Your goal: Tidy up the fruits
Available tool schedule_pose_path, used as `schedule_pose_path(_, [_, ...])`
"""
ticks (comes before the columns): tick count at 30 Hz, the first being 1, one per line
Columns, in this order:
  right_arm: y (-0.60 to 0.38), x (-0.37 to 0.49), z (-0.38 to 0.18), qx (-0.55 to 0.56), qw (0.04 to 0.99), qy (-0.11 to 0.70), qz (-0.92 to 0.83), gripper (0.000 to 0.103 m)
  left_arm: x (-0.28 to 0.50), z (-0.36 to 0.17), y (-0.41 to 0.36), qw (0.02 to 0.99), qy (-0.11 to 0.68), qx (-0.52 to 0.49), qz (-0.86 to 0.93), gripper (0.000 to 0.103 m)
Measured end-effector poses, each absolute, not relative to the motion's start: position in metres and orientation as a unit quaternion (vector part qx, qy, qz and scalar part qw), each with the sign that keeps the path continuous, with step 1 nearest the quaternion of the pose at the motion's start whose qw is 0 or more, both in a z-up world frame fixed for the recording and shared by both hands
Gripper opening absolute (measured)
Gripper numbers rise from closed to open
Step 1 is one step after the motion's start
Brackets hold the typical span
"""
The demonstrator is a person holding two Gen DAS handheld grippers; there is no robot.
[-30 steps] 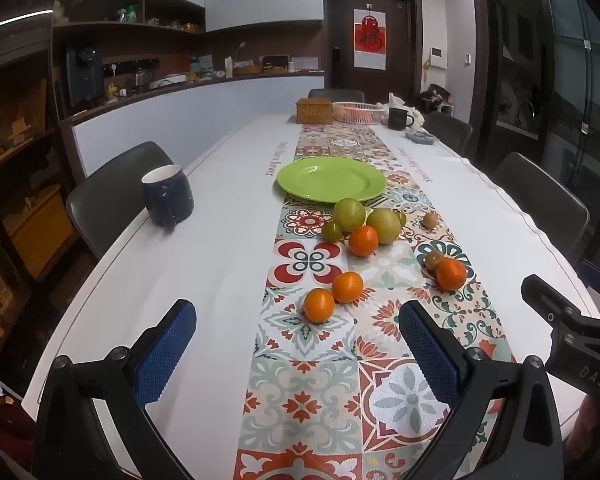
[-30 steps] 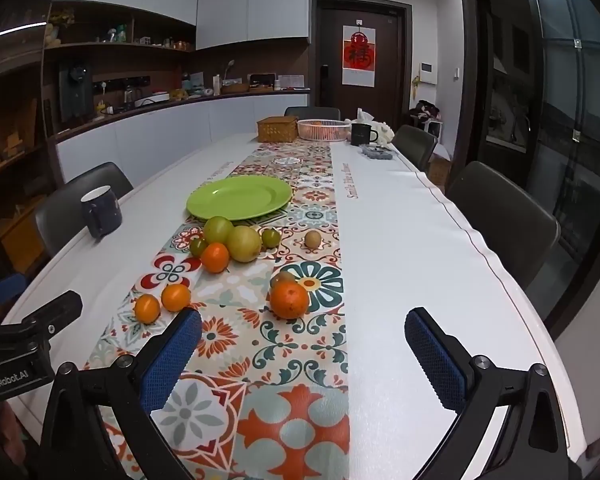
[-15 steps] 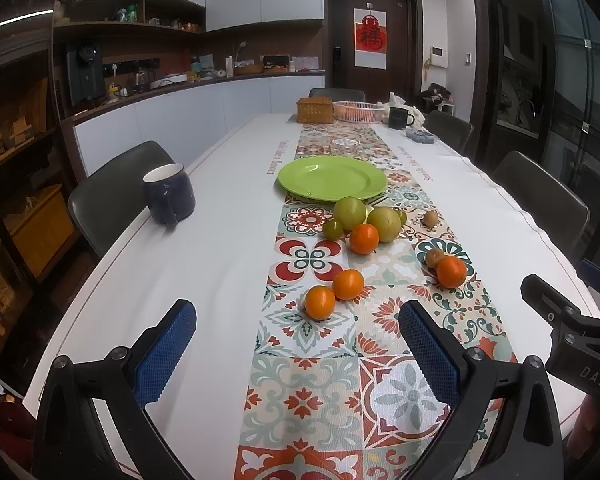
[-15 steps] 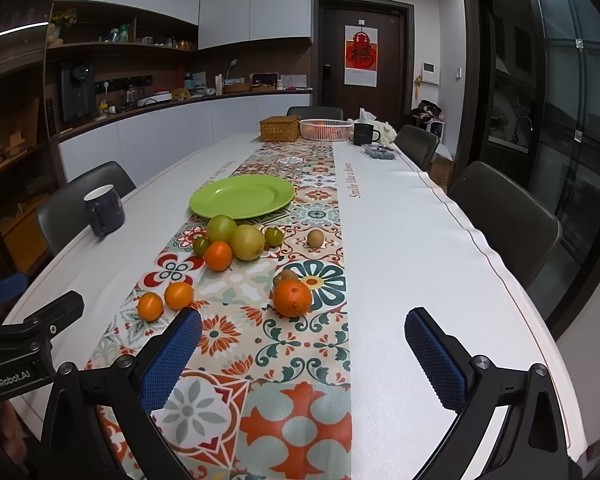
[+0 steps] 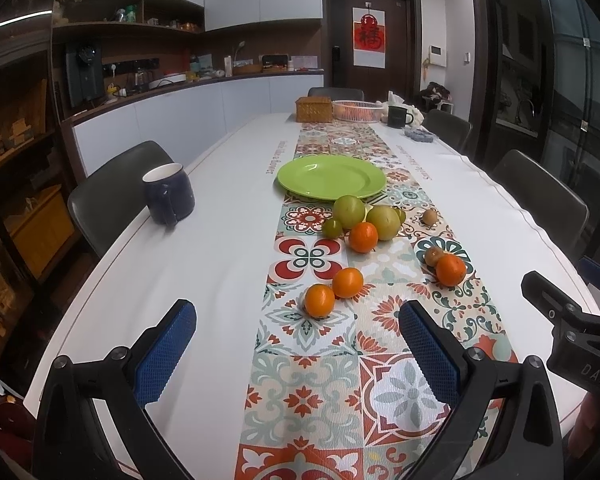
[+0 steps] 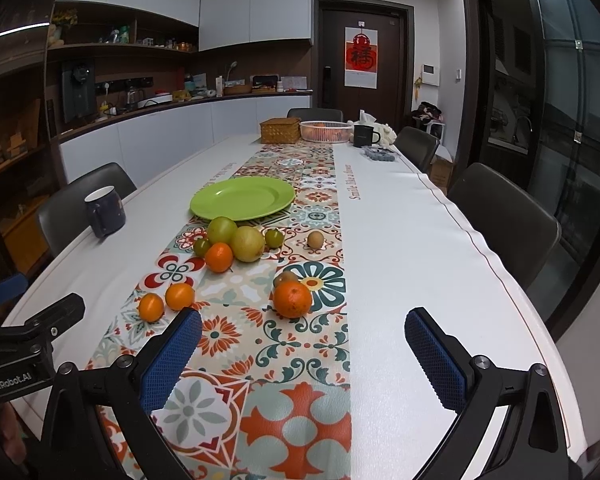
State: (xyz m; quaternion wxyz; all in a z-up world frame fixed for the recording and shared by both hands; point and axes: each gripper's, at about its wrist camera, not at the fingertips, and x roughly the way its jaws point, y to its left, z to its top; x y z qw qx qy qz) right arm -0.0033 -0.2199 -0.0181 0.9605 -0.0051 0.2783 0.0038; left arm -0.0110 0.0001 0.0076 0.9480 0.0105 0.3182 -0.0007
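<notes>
The left tongs (image 5: 296,344) fill the bottom of the left wrist view, their blue pads (image 5: 165,354) spread wide with nothing between them. The right tongs (image 6: 303,354) sit likewise at the bottom of the right wrist view, wide apart and empty; part of them also shows at the right edge of the left view.

Both hang low over the near end of a white table (image 5: 204,264), above a patterned runner (image 5: 312,364) that goes up the middle of each frame. Nothing stands between either pair and the fruit.

Just above the left tongs, in the centre of the frame, lie two small oranges (image 5: 319,300) side by side. To their right another orange (image 5: 451,269) touches a small brown fruit (image 5: 433,256). In the right view this orange (image 6: 293,299) lies just above the gap in the tongs.

Higher up, a cluster of green fruits (image 5: 349,212) and one orange (image 5: 363,237) sits just below an empty green plate (image 5: 331,177). A lone brown fruit (image 5: 429,216) lies right of the cluster.

A dark blue mug (image 5: 168,193) stands at middle left, well apart from the runner. At the far end are a wicker box (image 5: 313,109), a basket (image 5: 357,110) and a dark mug (image 5: 398,115).
</notes>
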Motion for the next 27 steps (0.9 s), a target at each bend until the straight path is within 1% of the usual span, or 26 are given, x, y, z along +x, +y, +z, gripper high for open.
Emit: schedule_pose_path(27, [-0.2184,-0.0043,-0.0172,-0.005,0.961,0.277,0.005,0.102,-0.0132,0.0101,0.0016,0.950,0.312,0.011,-0.001,0.103])
